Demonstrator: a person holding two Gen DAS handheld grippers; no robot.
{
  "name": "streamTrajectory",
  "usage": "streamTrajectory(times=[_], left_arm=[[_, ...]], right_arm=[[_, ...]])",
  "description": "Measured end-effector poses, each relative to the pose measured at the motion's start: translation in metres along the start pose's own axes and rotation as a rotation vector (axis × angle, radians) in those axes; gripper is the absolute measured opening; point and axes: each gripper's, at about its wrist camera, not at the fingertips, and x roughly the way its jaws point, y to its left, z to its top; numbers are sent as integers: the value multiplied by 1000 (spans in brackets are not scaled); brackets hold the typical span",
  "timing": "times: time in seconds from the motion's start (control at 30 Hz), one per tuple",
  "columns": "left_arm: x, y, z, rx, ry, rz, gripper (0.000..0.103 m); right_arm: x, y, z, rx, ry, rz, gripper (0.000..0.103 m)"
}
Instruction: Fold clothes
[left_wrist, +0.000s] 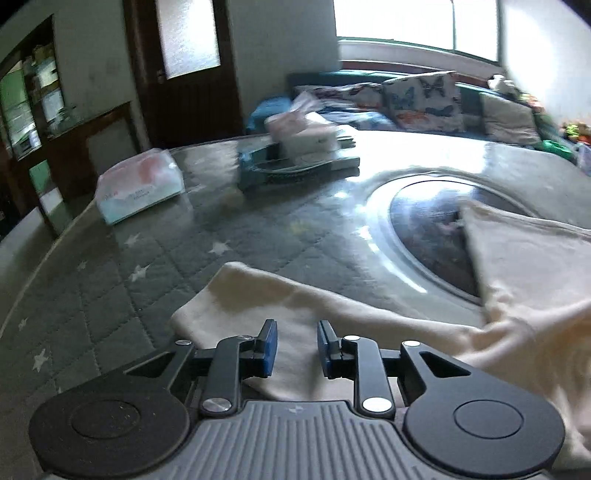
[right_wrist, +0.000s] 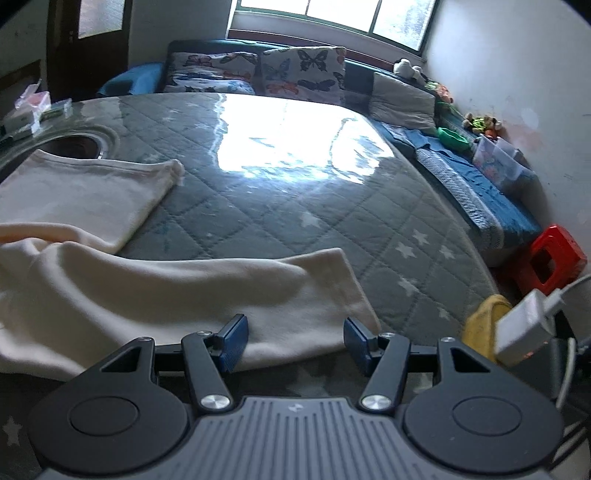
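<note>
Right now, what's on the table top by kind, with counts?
Cream garment: 1
Tissue pack: 1
Stack of boxes and packs, too blurred to split: 1
Hand-held grippers over the garment, left and right, both open: 2
Total: 5

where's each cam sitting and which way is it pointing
Left wrist: on the left gripper, jaws open, facing across the cream fabric garment toward the wrapped tissue pack and dark door.
Right wrist: on the right gripper, jaws open, facing the butterfly-print cushions and window.
Shared: garment, grey star-quilted glass-topped table, cushions. No hand shows.
</note>
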Motion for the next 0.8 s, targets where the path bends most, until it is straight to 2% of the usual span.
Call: streamTrajectory(times=[0.07,0.13,0.3,0.37,0.43,0.5,0.63,0.8], left_arm=[[-16,-10,0,34,-24,-37,30],[-28,-23,-1,58,-37,-110,31],[-59,-62,-7,160,-52,-326,36],[-70,-79,-9,201,-47,-410,42],[-78,-94,-12,239,-52,-474,48],[-83,-112,-15,288,-58,-519,49],[-79,-139,-21,378,-73,-522,49],[-66,-156,-29,445,-72,-518,46]], right_arm=[[-3,2,1,-8,-12,9,58],[-8,5,3,-13,-26,32,58],[-27,32,15,-69,-79,179,58],[-36,44,19,-104,-94,249,58],[-42,56,21,-138,-105,305,58],[-49,71,25,-181,-112,366,58],[-60,99,27,-246,-114,472,57],[-70,116,29,-311,-132,513,57]])
